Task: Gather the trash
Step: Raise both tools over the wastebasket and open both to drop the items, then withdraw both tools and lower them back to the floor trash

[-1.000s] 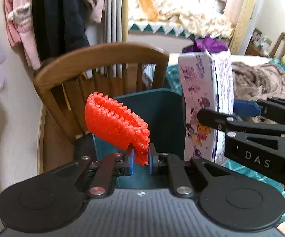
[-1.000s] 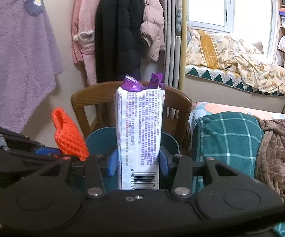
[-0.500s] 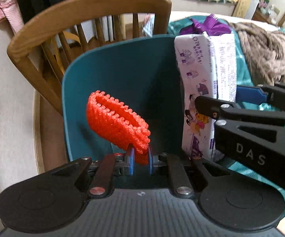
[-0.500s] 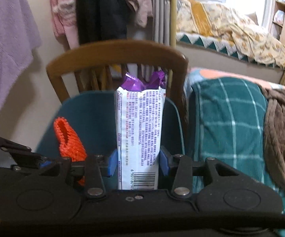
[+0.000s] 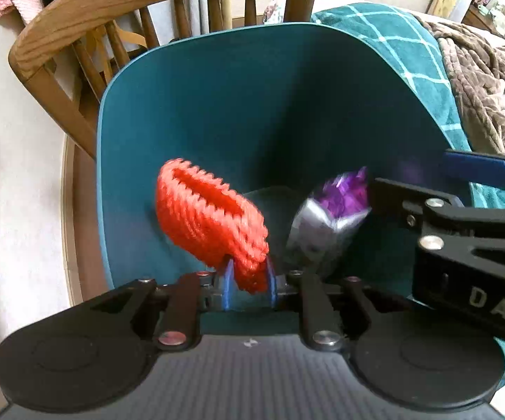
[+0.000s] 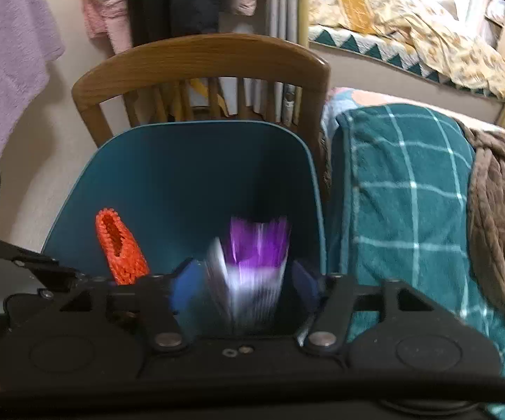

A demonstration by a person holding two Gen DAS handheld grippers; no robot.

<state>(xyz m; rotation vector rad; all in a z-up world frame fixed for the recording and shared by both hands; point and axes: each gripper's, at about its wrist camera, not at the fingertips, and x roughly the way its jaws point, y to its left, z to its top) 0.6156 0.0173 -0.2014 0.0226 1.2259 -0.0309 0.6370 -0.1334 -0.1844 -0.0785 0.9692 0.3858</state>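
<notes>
wooden chair [image 6: 200, 56] behind teal bin [image 5: 287, 112] | orange net [image 5: 210, 220] pinched by left gripper [image 5: 247, 285] over bin | right gripper [image 6: 243, 285] spread wide, blurred carton [image 6: 252, 273] loose between fingers

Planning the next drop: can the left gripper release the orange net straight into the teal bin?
Probably yes: the left gripper holds the orange net over the teal bin, nothing beneath blocking it.
</notes>
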